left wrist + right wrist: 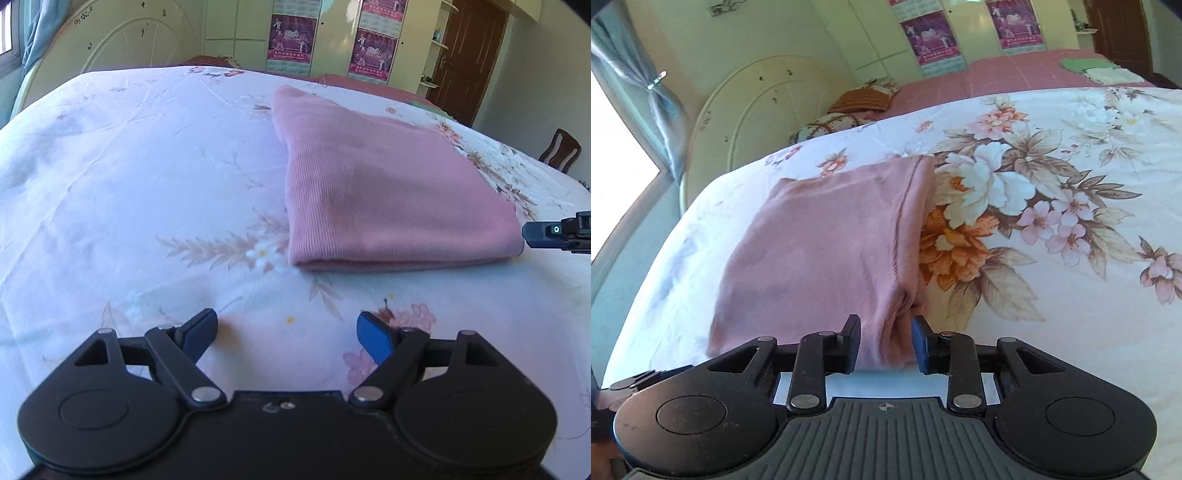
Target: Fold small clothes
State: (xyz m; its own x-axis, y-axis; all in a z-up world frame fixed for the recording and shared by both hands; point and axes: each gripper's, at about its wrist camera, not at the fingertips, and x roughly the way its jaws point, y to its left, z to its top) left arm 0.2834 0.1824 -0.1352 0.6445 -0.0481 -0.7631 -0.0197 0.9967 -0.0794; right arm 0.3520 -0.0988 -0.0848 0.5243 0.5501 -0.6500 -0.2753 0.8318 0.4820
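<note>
A pink ribbed garment (pixel 391 192) is seen lying folded into a compact rectangle on the floral bedsheet (pixel 129 177) of a bed, with its thick folded edge turned toward the left wrist camera. The left gripper (pixel 286 334) is held released, its jaws spread wide over bare sheet, just short of that edge and touching nothing. The right gripper (pixel 886 345) is positioned at the garment's near corner, where the cloth is bunched; fabric is seen between its 2 narrowly parted jaws, but whether the pads press on it cannot be told. The knit is judged to be light, soft and limp, so it would sag and unfold if lifted by 1 layer. A hold is best taken across all stacked layers at a folded edge or corner.
</note>
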